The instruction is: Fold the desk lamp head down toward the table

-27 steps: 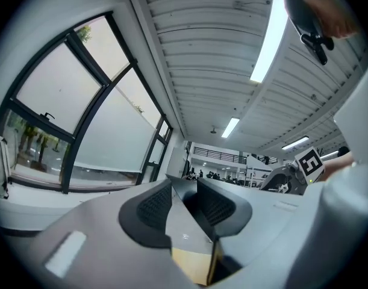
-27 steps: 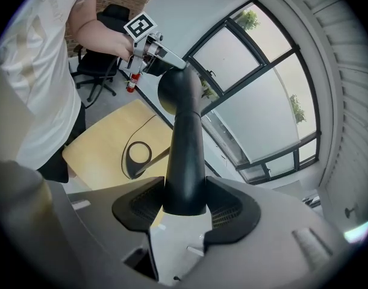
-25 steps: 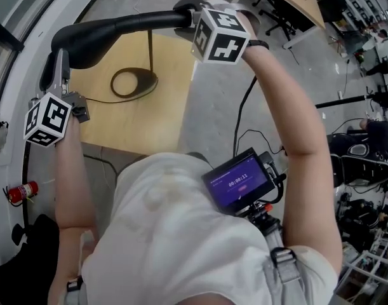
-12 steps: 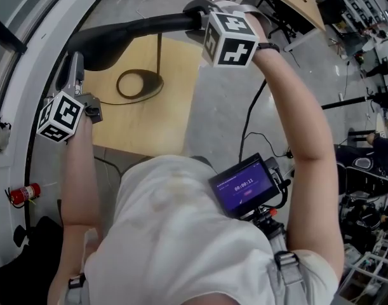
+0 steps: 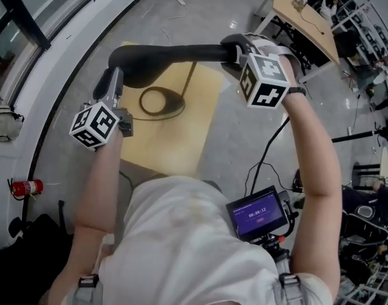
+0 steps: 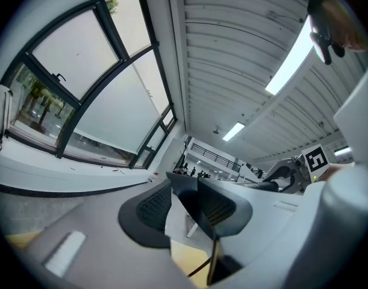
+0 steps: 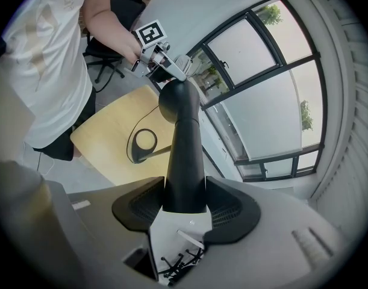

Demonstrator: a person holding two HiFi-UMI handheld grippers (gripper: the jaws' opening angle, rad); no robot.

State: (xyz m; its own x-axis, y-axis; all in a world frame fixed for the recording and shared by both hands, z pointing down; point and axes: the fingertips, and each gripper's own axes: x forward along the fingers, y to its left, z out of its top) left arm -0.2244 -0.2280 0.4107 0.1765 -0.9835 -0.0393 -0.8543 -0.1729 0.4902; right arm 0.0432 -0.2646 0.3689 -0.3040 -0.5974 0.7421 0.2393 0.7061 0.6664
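Observation:
The desk lamp's long black head (image 5: 174,56) lies roughly level above the wooden table (image 5: 181,138). Its thin stem (image 5: 188,81) drops to a ring-shaped base (image 5: 159,100) on the tabletop. My left gripper (image 5: 112,78) is shut on the wide left end of the head, which appears as a dark plate between its pads (image 6: 193,206). My right gripper (image 5: 235,49) is shut on the narrow right end. In the right gripper view the black bar (image 7: 185,161) runs from my jaws away to the left gripper (image 7: 162,59), above the base (image 7: 143,143).
A curved white wall with windows runs along the left. Below it are a red fire extinguisher (image 5: 25,187) and a black bag (image 5: 22,253). A black cable (image 5: 270,151) trails over the floor right of the table. A second wooden table (image 5: 305,11) stands at the back right.
The head camera has swung, so lamp and table sit further right in the picture. My left gripper has come down a little with its end of the head. Both grips are unchanged.

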